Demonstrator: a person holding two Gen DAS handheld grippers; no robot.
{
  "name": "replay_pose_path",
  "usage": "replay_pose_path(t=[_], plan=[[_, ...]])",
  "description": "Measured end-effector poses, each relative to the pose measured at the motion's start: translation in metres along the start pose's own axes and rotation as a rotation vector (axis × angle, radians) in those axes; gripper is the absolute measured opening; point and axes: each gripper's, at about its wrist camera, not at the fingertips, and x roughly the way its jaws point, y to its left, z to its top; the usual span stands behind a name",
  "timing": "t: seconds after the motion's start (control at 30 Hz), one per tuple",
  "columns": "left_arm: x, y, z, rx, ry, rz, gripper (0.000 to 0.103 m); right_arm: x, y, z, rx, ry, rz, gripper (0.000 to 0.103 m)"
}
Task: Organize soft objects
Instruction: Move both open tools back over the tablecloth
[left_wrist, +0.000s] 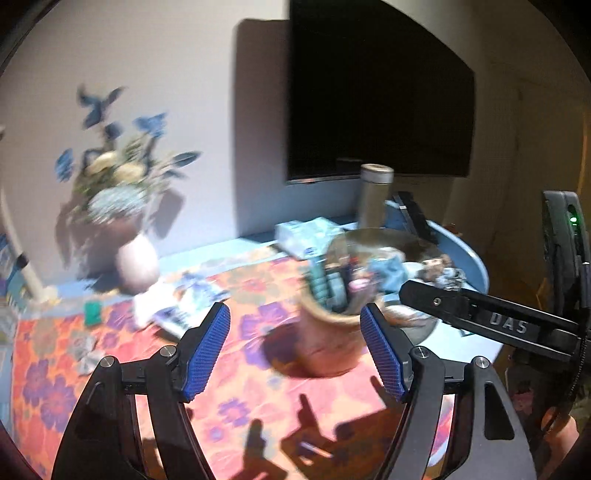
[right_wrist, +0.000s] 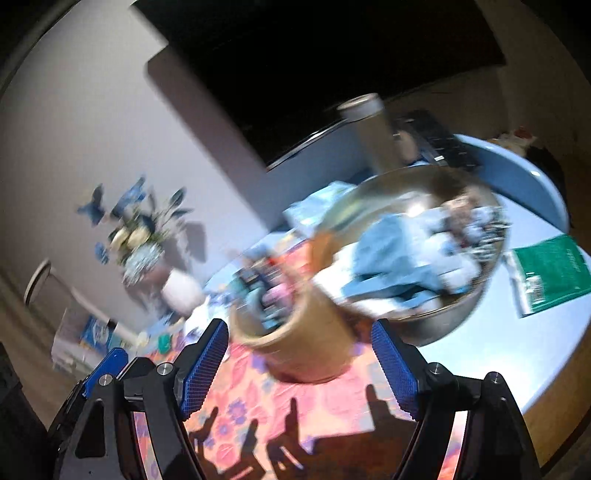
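A round light-blue table (left_wrist: 476, 258) carried a floral orange cloth (left_wrist: 229, 373) over its left part. On the cloth stood a tan pot (left_wrist: 328, 343) packed with items, loose printed papers (left_wrist: 184, 299) and a small green item (left_wrist: 92, 313). A vase of flowers (left_wrist: 136, 258) stood near the wall. A metal bowl (right_wrist: 447, 317) holding blue fabric, a steel tumbler (left_wrist: 375, 195) and a green packet (right_wrist: 550, 273) rested on bare tabletop.

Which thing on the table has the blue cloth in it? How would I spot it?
Find the round blue table under the dark screen. On it, right beside the brown pot, stands a wide shiny metal bowl. It alone is silver, with crumpled blue cloth inside.
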Motion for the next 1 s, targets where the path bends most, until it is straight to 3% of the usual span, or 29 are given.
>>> replay_pose_path(t=[0.4, 0.6, 0.77, 0.87, 1.0], plan=[[-0.009, 0.164, -0.031, -0.283, 0.064, 0.19, 0.071, 0.043, 0.108, -0.051, -0.271, 0.097, 0.061, 0.078], [-0.012, 0.228, -0.039, -0.309, 0.096, 0.326, 0.071, 0.08, 0.141, -0.067, -0.358, 0.169, 0.068, 0.083], [-0.023, 0.267, -0.018, -0.241, 0.09, 0.471, 0.071, 0.117, 0.164, -0.07, -0.396, 0.224, 0.071, 0.084], [-0.018, 0.285, -0.013, -0.239, 0.098, 0.47, 0.078, 0.139, 0.171, -0.068, -0.383, 0.233, 0.07, 0.084], [0.033, 0.294, -0.046, -0.288, 0.168, 0.391, 0.078, 0.177, 0.171, -0.059, -0.305, 0.26, 0.078, 0.084]])
